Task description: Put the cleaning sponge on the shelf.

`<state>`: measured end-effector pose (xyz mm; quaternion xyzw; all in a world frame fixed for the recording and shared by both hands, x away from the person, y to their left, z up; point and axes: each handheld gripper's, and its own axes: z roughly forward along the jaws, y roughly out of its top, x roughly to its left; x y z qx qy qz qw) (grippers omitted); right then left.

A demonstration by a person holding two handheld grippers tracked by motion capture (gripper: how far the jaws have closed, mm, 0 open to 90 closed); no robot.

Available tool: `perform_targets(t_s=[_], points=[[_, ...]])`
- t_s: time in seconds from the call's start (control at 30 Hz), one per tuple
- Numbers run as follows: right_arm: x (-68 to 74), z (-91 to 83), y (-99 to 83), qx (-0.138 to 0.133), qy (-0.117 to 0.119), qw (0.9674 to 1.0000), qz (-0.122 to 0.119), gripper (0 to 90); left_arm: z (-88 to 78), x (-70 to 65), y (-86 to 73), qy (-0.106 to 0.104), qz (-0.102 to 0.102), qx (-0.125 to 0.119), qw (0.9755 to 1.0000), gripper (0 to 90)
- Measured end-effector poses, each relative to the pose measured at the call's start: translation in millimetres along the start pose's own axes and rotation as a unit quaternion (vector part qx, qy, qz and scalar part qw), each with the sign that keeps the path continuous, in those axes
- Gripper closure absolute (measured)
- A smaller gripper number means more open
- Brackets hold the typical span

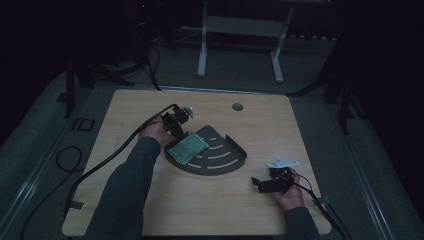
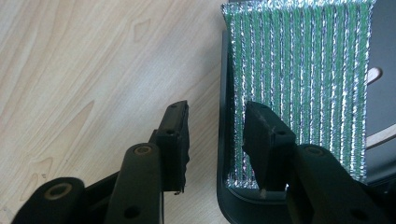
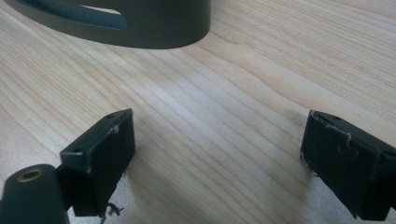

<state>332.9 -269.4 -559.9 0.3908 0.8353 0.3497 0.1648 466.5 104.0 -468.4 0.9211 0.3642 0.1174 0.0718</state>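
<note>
My left gripper point(image 2: 215, 135) stands open, its jaws straddling the wall of the dark tray point(image 2: 223, 140) without pressing; the green scouring pad point(image 2: 303, 70) lies in that tray. My right gripper point(image 3: 217, 158) gapes wide over the bare counter point(image 3: 224, 107), holding nothing.

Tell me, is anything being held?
No. The left gripper stands open over the green scrubbing pad's edge in the tray; the right gripper is open too.
</note>
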Motion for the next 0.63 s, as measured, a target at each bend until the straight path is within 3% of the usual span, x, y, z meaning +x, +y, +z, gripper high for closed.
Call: perform_targets(t_s=[0.13, 0.27, 0.47, 0.53, 0.6, 0.63], points=[[0.0, 0.0, 0.0, 0.000, 0.000, 1.0000, 0.000, 9.7, -9.7, 3.7, -3.1, -0.016, -0.017, -0.031, 0.9992, 60.1], [0.0, 0.0, 0.0, 0.000, 0.000, 1.0000, 0.000, 9.7, -20.8, 5.8, -6.6, -0.021, -0.021, -0.055, 0.9981, 58.7], [0.0, 0.0, 0.0, 0.000, 0.000, 1.0000, 0.000, 9.6, -54.8, 2.6, -24.3, -0.011, -0.019, -0.097, 0.9950, 55.8], [0.0, 0.0, 0.0, 0.000, 0.000, 1.0000, 0.000, 9.7, -66.7, 0.3, -32.2, 0.002, -0.016, -0.109, 0.9940, 54.9], [0.0, 0.0, 0.0, 0.000, 0.000, 1.0000, 0.000, 9.7, -80.5, -0.8, -42.2, 0.004, -0.019, -0.130, 0.9914, 54.7], [0.0, 0.0, 0.0, 0.000, 0.000, 1.0000, 0.000, 9.7, -80.5, -0.8, -42.2, 0.004, -0.019, -0.130, 0.9914, 54.7]])
